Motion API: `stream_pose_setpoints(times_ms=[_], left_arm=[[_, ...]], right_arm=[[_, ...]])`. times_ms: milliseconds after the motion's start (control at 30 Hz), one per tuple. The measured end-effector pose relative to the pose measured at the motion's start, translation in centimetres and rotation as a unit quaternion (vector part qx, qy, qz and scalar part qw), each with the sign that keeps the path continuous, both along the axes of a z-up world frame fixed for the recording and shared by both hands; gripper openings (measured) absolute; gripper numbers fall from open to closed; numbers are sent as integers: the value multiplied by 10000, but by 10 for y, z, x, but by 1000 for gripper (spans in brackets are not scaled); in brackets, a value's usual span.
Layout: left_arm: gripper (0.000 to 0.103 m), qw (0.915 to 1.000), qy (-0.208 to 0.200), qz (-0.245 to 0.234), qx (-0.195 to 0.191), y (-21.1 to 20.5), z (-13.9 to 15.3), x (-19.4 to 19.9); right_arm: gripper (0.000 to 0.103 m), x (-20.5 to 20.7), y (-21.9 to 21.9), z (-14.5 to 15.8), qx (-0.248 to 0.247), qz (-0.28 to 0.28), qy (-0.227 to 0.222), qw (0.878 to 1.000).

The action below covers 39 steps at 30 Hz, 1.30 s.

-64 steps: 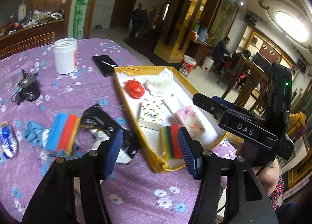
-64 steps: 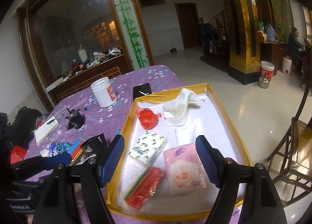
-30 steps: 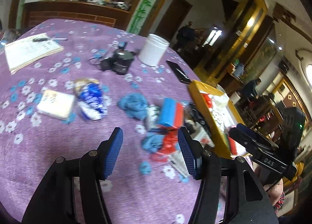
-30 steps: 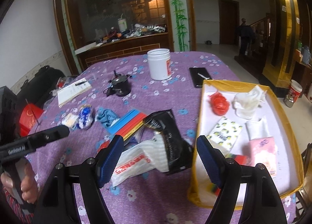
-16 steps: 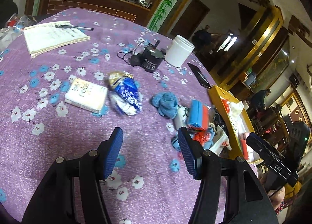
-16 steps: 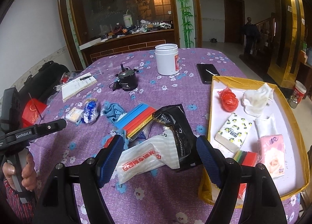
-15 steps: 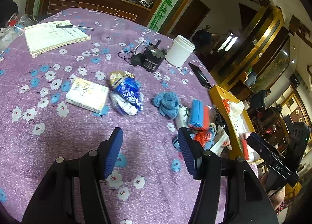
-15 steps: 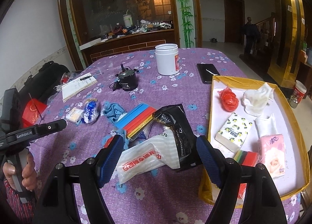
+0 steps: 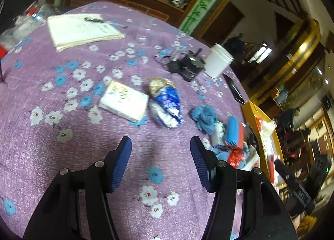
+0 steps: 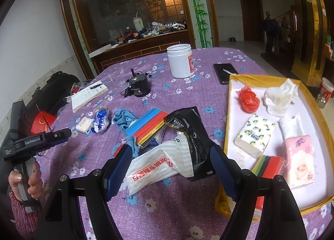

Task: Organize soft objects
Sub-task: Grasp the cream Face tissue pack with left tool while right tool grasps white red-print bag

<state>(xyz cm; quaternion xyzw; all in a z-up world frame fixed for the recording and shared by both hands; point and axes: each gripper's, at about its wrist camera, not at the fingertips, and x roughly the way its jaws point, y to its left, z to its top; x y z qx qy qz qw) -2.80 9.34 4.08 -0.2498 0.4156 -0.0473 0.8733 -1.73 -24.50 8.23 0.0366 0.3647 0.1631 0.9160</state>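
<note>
My left gripper is open over bare purple cloth, with nothing between its blue pads. Just beyond it lie a white tissue pack, a blue-and-white packet, a blue cloth and a striped sponge stack. My right gripper is open above a white plastic bag and a black bag. The yellow tray on the right holds a red ball, a white cloth, a lemon-print tissue pack, a pink tissue pack and a striped sponge.
Farther back on the table are a white jar, a black device with a cable, a phone and a notebook with a pen. A hand holds the left gripper's handle at the table's left edge.
The left gripper has slid left and lower over the table and rolled a little; the tissue pack and blue packet now lie nearer its fingers. The right gripper has stayed put.
</note>
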Motion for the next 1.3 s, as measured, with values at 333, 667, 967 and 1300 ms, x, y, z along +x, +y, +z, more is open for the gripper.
stream_pose_setpoints(times_ms=[333, 667, 967, 1300], left_arm=[[63, 9861, 801, 1156, -882, 34, -22, 38], [63, 9798, 1149, 1496, 659, 15, -29, 97], [33, 9855, 769, 385, 1462, -8, -23, 63], [33, 9862, 486, -652, 1442, -20, -21, -5]], right_arm=[[79, -4, -1, -7, 59, 92, 3, 9999], [79, -2, -7, -10, 135, 64, 33, 9999], [79, -1, -12, -14, 217, 70, 158, 9996], [79, 11, 21, -33, 254, 333, 829, 9957]])
